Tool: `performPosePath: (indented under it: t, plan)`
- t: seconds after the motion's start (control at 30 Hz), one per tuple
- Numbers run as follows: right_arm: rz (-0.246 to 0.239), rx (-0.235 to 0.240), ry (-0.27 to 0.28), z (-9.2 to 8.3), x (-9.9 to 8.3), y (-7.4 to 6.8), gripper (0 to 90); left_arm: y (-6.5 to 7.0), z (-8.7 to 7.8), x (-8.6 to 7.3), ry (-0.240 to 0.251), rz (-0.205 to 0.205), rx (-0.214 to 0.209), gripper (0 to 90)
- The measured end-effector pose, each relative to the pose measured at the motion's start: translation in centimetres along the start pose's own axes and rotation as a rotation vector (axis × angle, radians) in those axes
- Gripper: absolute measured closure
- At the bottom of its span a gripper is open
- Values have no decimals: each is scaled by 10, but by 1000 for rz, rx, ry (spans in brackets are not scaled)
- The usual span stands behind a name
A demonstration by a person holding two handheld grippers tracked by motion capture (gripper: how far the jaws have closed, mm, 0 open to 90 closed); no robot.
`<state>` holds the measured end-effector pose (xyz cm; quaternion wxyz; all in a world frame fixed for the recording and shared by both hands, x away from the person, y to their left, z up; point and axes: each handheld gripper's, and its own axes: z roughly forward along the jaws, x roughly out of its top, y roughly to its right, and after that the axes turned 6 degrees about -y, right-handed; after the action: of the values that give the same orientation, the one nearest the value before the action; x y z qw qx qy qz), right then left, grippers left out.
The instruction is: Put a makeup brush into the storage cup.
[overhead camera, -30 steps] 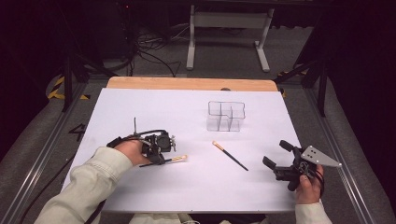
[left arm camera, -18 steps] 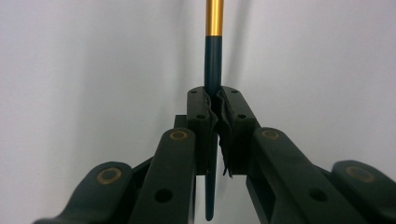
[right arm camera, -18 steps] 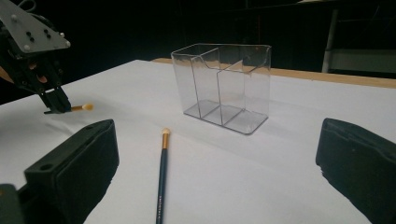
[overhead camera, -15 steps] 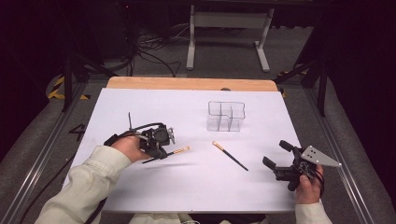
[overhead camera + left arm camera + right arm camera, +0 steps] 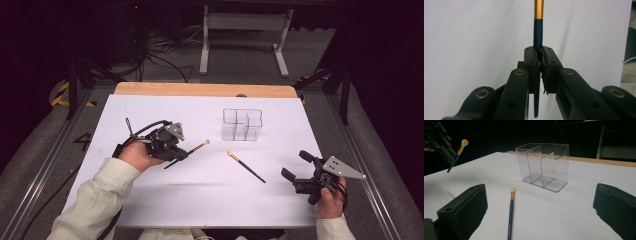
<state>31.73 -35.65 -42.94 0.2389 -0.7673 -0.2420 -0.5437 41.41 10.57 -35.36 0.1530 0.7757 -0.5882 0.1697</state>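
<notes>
Left gripper (image 5: 176,152) clamped on a dark-handled brush (image 5: 192,149), held clear of the white table (image 5: 150,200). Right gripper (image 5: 296,167), jaws spread wide, empty; ahead of it a second brush (image 5: 511,212) lies flat, a clear divided organizer (image 5: 544,166) beyond.

A dim lab or recording studio

A white-covered table (image 5: 150,210) stands on grey carpet, with loose cables (image 5: 160,60) trailing on the floor behind it, a metal stand base (image 5: 245,22), yellow-black hazard tape (image 5: 62,95), and darkness all around.
</notes>
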Motion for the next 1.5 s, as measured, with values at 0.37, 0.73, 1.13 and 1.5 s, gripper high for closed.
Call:
performPosePath:
  t: [0.37, 0.73, 1.13, 1.5]
  plan:
    - [2, 0, 0, 0, 0, 0, 2, -1, -15, -4, 218, -23, 4, 834]
    - [2, 1, 1, 0, 0, 0, 2, 0, -19, -5, 417, -39, 8, 834]
    - [5, -4, 3, -1, 0, 0, 2, 2, -15, -2, 607, -42, 29, 834]
    - [6, -8, 8, 0, 0, 0, 2, -1, -10, 5, 721, -67, 51, 834]
